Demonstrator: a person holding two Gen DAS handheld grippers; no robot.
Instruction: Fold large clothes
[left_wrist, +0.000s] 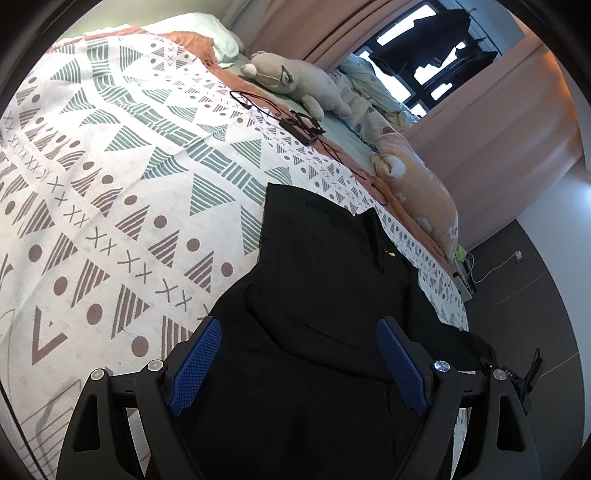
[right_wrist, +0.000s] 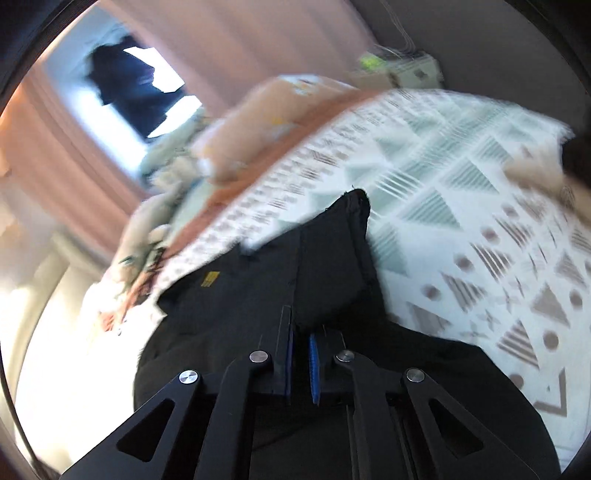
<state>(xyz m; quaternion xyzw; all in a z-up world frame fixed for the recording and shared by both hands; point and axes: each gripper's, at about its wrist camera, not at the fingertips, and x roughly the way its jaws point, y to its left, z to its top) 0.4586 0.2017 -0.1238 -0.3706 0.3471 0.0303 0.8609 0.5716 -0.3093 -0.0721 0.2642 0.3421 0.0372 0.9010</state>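
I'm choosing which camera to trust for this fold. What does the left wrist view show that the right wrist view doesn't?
Only the left wrist view: the open left gripper, a plush toy and black cables.
Only the right wrist view, which is blurred: the right gripper shut on a fold of the black garment.
Both: the garment, the patterned bedspread and the curtained window.

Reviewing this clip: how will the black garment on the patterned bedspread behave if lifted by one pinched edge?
The black garment is probably floppy: it lies creased and draped over the edge of the patterned bedspread. Lifted by the right gripper, whose pads look closed on a fold, it would likely sag and unfold. The open left gripper gives no support.
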